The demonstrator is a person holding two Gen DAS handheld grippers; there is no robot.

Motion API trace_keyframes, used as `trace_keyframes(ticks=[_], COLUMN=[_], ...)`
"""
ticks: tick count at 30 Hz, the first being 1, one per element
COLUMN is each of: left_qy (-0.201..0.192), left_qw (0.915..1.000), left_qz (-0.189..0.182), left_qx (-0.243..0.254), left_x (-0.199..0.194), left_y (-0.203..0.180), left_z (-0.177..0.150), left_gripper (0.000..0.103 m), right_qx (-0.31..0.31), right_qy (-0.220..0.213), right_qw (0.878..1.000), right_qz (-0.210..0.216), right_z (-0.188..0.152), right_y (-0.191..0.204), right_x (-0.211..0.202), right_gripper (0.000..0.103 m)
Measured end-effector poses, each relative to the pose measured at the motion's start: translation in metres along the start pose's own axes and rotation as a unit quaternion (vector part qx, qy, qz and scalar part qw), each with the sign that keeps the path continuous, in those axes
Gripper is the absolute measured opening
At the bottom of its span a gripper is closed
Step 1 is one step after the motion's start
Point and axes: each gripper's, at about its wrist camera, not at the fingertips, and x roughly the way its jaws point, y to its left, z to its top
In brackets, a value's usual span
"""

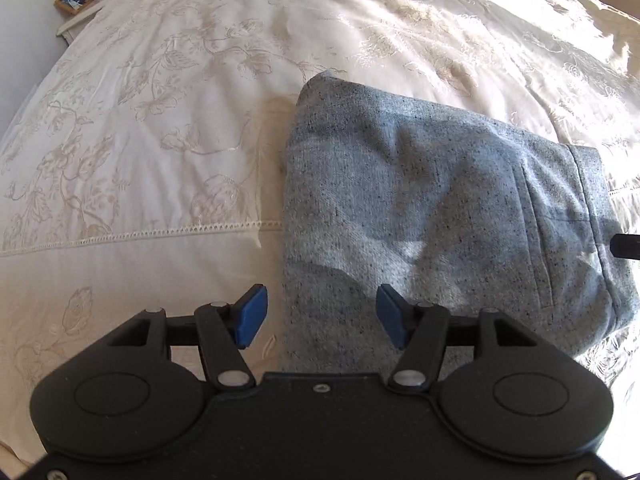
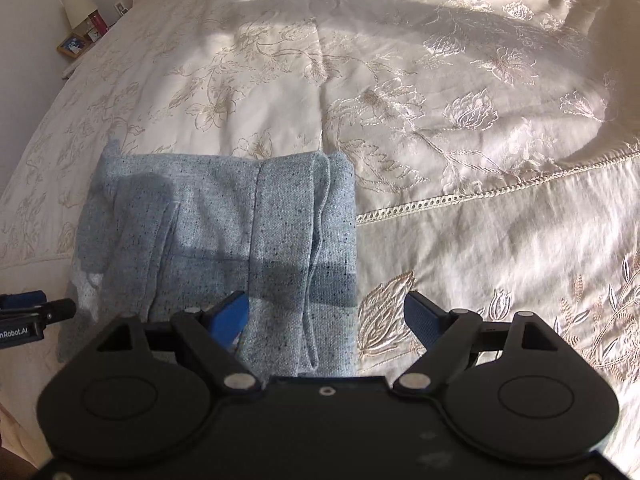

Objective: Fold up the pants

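Note:
Grey-blue speckled pants lie folded into a compact rectangle on the cream bedspread, waistband and pocket seam at the right end. My left gripper hovers open above the folded left edge, nothing between its blue pads. In the right wrist view the same pants show their stacked layers and right edge. My right gripper hangs open over that right edge, pads apart and clear of the cloth. The left gripper's tip pokes in at the left border.
The embroidered cream bedspread stretches all round, with a lace seam across it. A bedside table at far left carries a framed photo, a red bottle and a lamp. Sunlight and shadows fall over the bed.

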Motion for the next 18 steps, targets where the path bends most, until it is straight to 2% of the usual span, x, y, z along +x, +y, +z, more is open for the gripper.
trace_keyframes(ticks=[3, 6, 11, 15, 18], left_qy=[0.017, 0.038, 0.035, 0.041, 0.042], left_qw=[0.9998, 0.9990, 0.9988, 0.9965, 0.9949], left_qz=[0.000, -0.017, -0.033, -0.065, -0.069], left_qx=[0.011, 0.013, 0.001, -0.032, -0.059], left_x=[0.021, 0.043, 0.062, 0.073, 0.080], left_y=[0.008, 0.016, 0.031, 0.042, 0.043], left_z=[0.011, 0.016, 0.020, 0.024, 0.028], left_gripper=[0.065, 0.075, 0.102, 0.103, 0.103], right_qx=[0.021, 0.033, 0.029, 0.006, -0.005], right_qy=[0.014, 0.032, 0.040, 0.046, 0.050], right_qw=[1.000, 0.999, 0.998, 0.998, 0.997], right_qz=[0.008, 0.020, 0.035, 0.051, 0.051], right_z=[0.013, 0.020, 0.028, 0.033, 0.033], right_y=[-0.009, -0.012, -0.008, 0.010, 0.023], right_x=[0.017, 0.034, 0.051, 0.061, 0.067], right_gripper=[0.089, 0.090, 0.097, 0.097, 0.096])
